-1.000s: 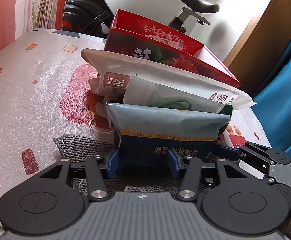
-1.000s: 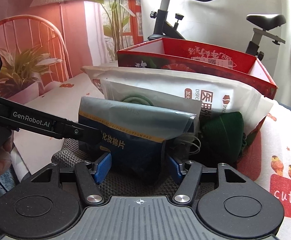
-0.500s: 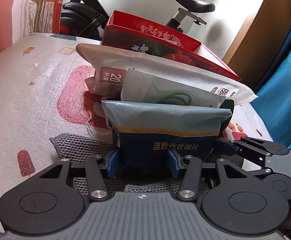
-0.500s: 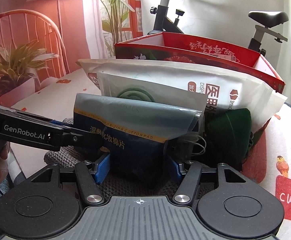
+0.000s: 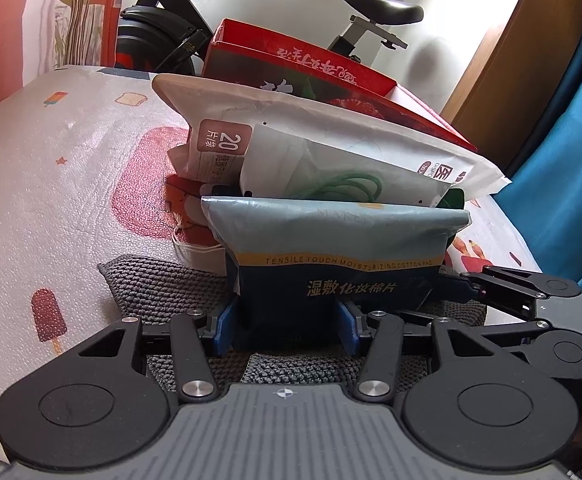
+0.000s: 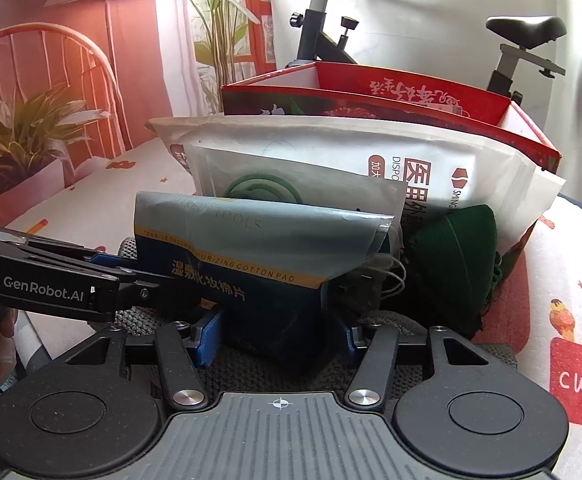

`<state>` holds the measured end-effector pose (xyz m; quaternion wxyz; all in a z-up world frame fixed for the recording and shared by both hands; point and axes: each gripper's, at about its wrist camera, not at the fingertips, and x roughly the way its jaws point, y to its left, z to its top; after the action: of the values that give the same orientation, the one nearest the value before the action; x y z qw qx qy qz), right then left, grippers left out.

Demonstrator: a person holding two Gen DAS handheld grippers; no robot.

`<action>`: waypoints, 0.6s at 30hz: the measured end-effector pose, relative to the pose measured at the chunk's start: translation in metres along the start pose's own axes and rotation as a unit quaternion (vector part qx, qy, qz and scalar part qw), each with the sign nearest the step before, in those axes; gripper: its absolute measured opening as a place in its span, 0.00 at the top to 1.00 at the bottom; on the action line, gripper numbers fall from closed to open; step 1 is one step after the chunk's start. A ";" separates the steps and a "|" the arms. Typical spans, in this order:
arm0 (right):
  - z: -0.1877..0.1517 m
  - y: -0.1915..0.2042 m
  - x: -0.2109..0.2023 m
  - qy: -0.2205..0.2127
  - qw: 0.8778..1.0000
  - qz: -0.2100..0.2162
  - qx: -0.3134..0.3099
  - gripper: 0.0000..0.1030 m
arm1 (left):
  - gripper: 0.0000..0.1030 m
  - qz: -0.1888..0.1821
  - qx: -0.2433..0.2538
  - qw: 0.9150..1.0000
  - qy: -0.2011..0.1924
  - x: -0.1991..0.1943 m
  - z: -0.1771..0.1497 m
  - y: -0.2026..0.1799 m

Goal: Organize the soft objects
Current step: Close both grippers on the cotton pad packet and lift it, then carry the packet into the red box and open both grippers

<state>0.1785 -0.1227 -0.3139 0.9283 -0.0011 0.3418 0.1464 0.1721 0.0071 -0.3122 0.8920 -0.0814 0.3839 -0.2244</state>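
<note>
Both your tools angle down: left tool [image 5: 287, 330] clamps the cotton pad pack [image 5: 331, 268]; right tool [image 6: 277, 334] is closing on it.

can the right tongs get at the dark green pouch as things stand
Probably not yet. The right tongs are closing around the blue cotton pad bag, which fills the gap between the pads. The dark green pouch sits just to its right, unblocked once the bag is released.
</note>
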 end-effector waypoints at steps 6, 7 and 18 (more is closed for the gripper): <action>0.000 0.002 -0.003 -0.003 1.000 -0.002 -0.003 0.54 | 0.49 0.000 -0.001 1.000 -0.004 -0.004 0.001 -0.002; 0.001 0.002 -0.005 -0.005 1.000 -0.002 -0.003 0.54 | 0.49 -0.001 -0.001 1.000 -0.005 -0.006 0.001 -0.003; 0.025 0.009 -0.049 -0.064 0.998 -0.007 -0.019 0.54 | 0.49 -0.007 0.028 0.998 -0.059 -0.047 0.026 -0.025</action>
<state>0.1566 -0.1250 -0.2633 0.9491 -0.0117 0.2790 0.1457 0.1540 0.0059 -0.2558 0.9133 -0.0721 0.3236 -0.2367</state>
